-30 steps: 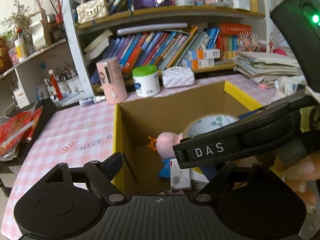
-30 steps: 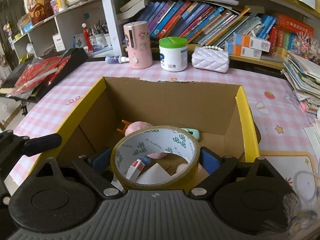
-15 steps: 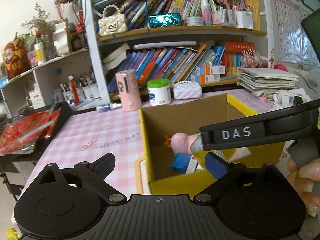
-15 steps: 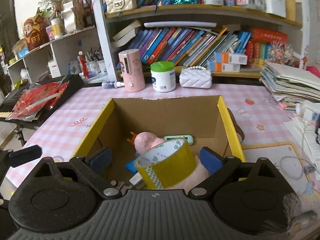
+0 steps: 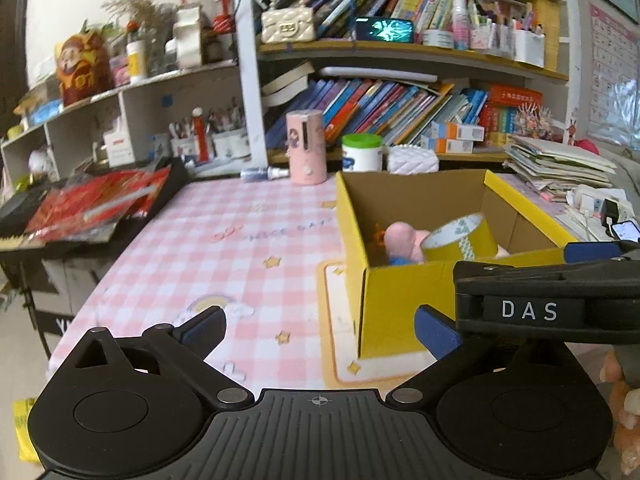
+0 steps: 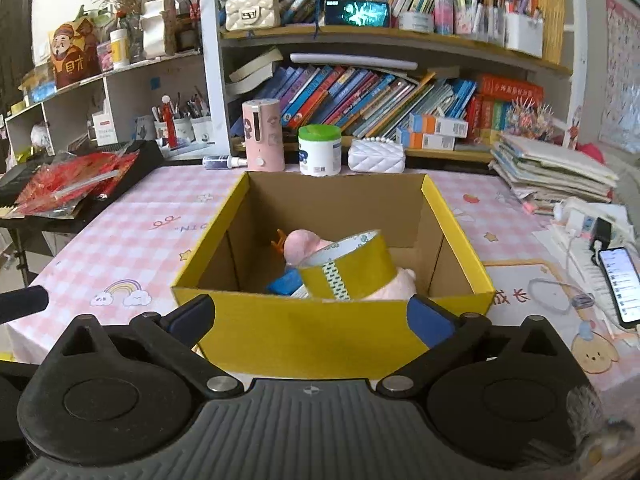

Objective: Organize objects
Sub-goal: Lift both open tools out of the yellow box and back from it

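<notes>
On pink checked tablecloth (image 6: 120, 248), yellow box (image 6: 312, 328)

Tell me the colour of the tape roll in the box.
Yellow outside, white inside: the tape roll, clearest in the right wrist view.

Black gripper (image 6: 310, 316), blue pads (image 6: 430, 318), silver screws, white "DAS" lettering.

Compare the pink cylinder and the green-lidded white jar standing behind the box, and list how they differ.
The pink cylinder is taller and slimmer; the white jar is shorter and wider. The pink cylinder is pink all over with a dark slot down its front; the white jar is white with a green lid and a blue label. The pink cylinder stands to the left, the white jar to the right. Both stand upright on the checked tablecloth behind the cardboard box.
</notes>
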`<state>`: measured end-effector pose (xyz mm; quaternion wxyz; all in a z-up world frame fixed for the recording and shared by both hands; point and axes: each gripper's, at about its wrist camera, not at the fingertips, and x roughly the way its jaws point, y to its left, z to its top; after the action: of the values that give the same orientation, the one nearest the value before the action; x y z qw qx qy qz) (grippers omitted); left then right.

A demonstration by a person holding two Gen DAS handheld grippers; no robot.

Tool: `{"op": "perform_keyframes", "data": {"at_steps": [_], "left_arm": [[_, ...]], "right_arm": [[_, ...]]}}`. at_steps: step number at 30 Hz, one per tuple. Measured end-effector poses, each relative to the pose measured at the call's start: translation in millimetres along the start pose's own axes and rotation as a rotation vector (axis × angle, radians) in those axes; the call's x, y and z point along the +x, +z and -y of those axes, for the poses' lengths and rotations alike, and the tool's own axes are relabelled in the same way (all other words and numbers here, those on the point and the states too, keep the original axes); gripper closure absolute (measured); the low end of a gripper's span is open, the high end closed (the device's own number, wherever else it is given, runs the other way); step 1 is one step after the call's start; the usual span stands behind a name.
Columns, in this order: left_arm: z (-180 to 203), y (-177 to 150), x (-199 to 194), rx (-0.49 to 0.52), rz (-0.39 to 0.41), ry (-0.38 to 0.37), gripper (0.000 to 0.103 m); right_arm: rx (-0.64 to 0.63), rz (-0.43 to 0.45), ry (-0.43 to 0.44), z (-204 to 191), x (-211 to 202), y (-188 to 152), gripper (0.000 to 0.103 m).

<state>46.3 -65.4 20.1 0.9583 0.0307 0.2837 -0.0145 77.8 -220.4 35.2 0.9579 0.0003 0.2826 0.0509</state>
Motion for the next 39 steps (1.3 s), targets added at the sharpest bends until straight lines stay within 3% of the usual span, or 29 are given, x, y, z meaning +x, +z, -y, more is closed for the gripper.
{"op": "perform_keyframes", "data": {"at_steps": [19,39], "left_arm": [[-34.0,-37.4,-30.8,-0.026,-0.046,0.041,0.000],[-44.2,-46.8,-35.8,-0.010,-0.080,0.054,0.000]], "right_arm": [[0.017,-0.008,-0.079,-30.0,-39.3,-40.9,0.000],[0.018,-0.036,-0.086,-46.8,-43.4,-52.1,0.000]]}}
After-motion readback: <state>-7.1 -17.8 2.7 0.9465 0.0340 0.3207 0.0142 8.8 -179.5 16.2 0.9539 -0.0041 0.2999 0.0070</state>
